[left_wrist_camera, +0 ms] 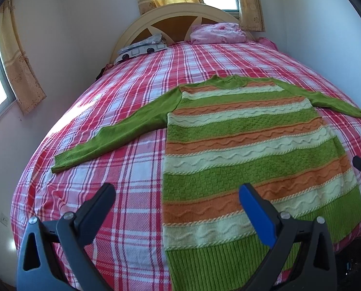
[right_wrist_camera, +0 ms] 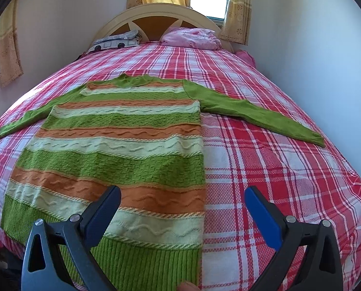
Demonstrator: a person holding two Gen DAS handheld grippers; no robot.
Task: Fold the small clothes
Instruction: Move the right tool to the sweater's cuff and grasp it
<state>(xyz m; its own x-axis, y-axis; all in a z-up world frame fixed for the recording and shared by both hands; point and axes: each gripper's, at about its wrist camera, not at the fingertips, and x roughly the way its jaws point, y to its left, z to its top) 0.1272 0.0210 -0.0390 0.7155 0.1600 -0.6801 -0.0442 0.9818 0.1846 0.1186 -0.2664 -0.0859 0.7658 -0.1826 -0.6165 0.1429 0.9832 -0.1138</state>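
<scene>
One sweater (left_wrist_camera: 248, 150) is lying flat on the bed (left_wrist_camera: 122, 169), both sleeves spreading outward. Two grippers are hovering over its hem end: the left gripper (left_wrist_camera: 178, 194) and the right gripper (right_wrist_camera: 183, 196) are both gaping wide, holding nothing and touching nothing. Two pillows (left_wrist_camera: 144, 46) are sitting by the headboard (left_wrist_camera: 180, 14).

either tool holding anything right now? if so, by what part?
Nothing held. Left tool and right tool both hang open above the sweater, which lies flat on the bed, sleeves spread, ungrasped.
</scene>
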